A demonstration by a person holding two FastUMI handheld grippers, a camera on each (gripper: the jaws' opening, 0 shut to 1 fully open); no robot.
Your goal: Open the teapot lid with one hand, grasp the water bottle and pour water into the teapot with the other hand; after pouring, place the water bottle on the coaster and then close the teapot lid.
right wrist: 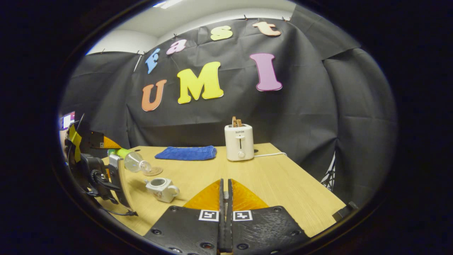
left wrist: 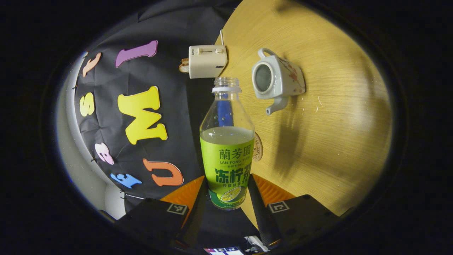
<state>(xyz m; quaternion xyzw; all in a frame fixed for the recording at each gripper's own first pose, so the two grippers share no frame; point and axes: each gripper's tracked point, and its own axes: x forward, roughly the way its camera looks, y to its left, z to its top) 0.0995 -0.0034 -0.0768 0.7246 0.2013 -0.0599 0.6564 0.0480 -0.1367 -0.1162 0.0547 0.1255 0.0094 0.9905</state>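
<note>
Left gripper [left wrist: 226,193]: pinching tilted water bottle [left wrist: 227,148].
Right gripper [right wrist: 225,198]: pressed together.
Risk: mouth left of teapot [left wrist: 277,79]; pour could spill onto table [left wrist: 339,141].

left view rolled sideways, both share teapot [left wrist: 276,79]

Black gripper bodies [right wrist: 224,226] (square coded markers, screws)

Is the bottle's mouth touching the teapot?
Apart. The right gripper view shows the tilted water bottle, mouth up above the open teapot, with bare table between them.
</note>
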